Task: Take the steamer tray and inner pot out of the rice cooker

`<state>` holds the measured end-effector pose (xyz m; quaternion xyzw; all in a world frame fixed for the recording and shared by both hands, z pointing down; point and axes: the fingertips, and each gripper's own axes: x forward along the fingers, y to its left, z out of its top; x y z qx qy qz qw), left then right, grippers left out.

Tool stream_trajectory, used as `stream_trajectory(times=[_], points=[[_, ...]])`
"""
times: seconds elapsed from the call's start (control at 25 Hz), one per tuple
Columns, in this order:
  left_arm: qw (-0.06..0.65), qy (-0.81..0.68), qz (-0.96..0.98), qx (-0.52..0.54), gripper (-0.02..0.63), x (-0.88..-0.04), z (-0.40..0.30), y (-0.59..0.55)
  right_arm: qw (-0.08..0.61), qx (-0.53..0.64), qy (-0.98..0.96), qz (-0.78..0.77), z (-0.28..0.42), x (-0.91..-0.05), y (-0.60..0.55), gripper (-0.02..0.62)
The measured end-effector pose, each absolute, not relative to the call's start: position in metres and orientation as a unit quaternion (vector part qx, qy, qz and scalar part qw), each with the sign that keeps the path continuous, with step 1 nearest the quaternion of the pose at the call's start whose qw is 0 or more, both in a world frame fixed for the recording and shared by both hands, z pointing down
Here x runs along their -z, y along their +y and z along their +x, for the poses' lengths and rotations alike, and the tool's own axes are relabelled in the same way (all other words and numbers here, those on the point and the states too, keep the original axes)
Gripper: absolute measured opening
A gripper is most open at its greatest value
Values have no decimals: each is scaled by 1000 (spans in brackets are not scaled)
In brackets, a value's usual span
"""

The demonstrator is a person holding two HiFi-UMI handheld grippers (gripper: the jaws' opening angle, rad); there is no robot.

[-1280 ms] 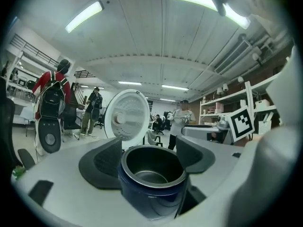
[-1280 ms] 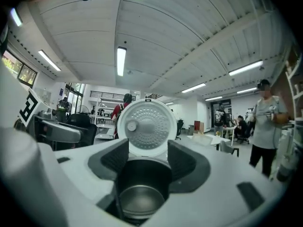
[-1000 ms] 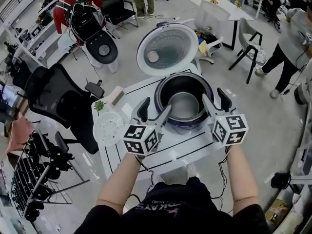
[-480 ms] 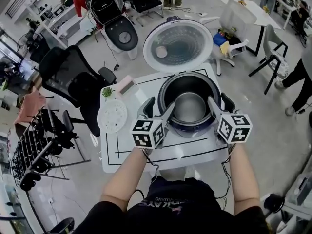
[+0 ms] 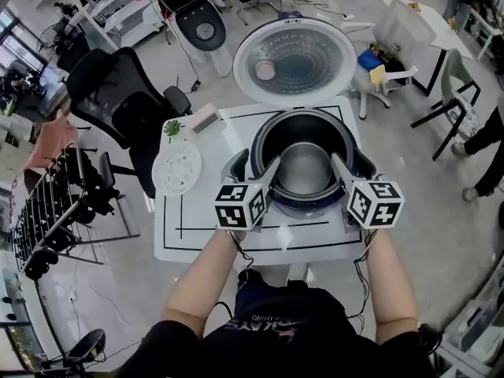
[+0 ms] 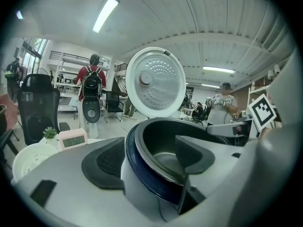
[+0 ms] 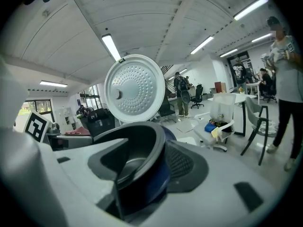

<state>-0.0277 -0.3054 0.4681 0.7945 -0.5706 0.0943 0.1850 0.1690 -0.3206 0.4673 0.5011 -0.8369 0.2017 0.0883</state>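
**Two grippers astride the cooker's rim, steamer tray out on the table**

The rice cooker (image 6: 137,190) sits toward the far side of a white table (image 5: 197,239) marked with a black rectangle. Its round lid (image 5: 295,60) is tipped up and back, with the perforated inner face showing. The white steamer tray (image 5: 177,169) lies flat on the table to the cooker's left, apart from it. Beyond the tray are a pink clock (image 5: 206,119) and a small green plant (image 5: 172,127). A black office chair (image 5: 114,105) stands off the table's left side. In the left gripper view a person in a red top (image 6: 92,82) with a backpack stands far behind.

The dark inner pot (image 5: 303,172) is seated in the cooker with its mouth uncovered. The cooker's white wall and blue collar (image 5: 303,209) wrap the pot, so they lie between it and each outer jaw.

The left gripper (image 5: 258,162) is at the cooker's left edge with its jaws spread wide. One pad is outside the white wall and the other is inside the pot, against or just beside its inner wall. The right gripper (image 5: 348,161) mirrors it at the right edge, equally wide, with one jaw inside the pot and the other outside the body. Neither is closed on anything; the pot's rim and the cooker's wall stand between each pair of jaws. Whether the pads touch those surfaces cannot be told.
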Motion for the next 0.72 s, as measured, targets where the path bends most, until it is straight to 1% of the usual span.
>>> stream_trajectory(times=[0.16,0.28,0.32,0.52,0.64,0.72], points=[[187,-575,789,-104,334,-476,-23,-305,99,-204,-834,503,172,-469,-319,242],[181,-583,784,-112,334,-479,-22,-306,122,-187,-830,512,171,-473,-319,236],[176,-586,782,-118,334,-480,-23,-306,130,-181,-827,516,170,-475,-320,218],[145,-598,772,-158,327,-482,-23,-307,152,-160,-818,531,169,-477,-321,218],[118,-607,762,-195,307,-482,-23,-306,160,-153,-814,537,168,-478,-321,218],[116,-607,759,-204,304,-481,-22,-306,161,-150,-812,540,168,-478,-321,218]])
